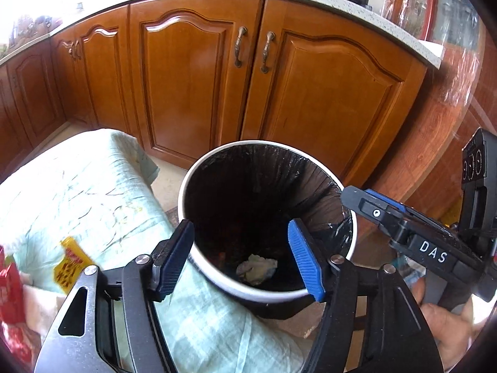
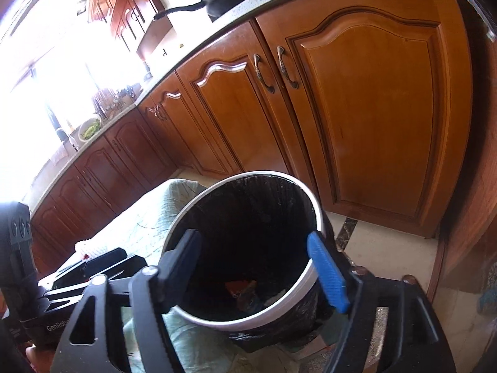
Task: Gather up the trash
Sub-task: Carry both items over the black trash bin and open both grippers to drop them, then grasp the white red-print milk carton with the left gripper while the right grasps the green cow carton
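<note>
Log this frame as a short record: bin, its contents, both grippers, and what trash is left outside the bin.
bin: white-rimmed trash bin with black liner, standing beside the cloth-covered table
contents: crumpled pale wad at the bottom; an orange scrap shows in the right wrist view
left gripper: open, nothing between the jaws, over the bin mouth
right gripper: open, nothing between the jaws, over the bin mouth
left outside: yellow wrapper and red packaging on the cloth

Deep shadow hides most of the trash bin's (image 1: 316,295) inside. The red packets (image 1: 11,283) are cut off at the left edge, and the yellow wrapper's (image 1: 70,264) print is blurred.
</note>
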Available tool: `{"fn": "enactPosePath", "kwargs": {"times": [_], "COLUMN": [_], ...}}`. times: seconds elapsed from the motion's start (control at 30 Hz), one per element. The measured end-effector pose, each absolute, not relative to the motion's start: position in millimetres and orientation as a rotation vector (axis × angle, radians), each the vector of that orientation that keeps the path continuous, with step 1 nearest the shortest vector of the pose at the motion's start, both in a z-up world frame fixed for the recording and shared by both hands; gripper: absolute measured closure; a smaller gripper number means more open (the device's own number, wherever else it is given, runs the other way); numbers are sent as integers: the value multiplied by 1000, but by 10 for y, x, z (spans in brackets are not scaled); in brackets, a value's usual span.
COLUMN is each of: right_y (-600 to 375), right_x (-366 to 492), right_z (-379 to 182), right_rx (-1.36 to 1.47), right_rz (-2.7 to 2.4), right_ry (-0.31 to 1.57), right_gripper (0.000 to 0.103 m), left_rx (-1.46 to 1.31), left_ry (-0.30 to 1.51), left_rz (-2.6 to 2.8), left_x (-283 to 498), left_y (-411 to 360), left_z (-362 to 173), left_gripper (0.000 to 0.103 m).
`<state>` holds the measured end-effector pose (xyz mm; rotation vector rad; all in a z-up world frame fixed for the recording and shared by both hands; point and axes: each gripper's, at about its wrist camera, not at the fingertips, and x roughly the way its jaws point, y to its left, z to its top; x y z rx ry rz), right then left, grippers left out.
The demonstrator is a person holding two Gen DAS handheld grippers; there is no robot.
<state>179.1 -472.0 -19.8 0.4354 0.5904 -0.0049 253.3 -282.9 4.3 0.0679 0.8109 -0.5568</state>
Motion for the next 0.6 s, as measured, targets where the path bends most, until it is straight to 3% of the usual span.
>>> {"fn": "enactPosePath", "kwargs": {"times": [0.6], "right_y": [-3767], "right_x": [1548], "right_z": [-229], "right_rx": [385], "right_rz": [221], "right_ry": [639], "right_gripper": [18], "left_rx": [-11], "left_ry": [727], "left_rz": [-360], "left_x": [1741], "left_y": [-1415], "left_z": [135], "left_gripper": [30]}}
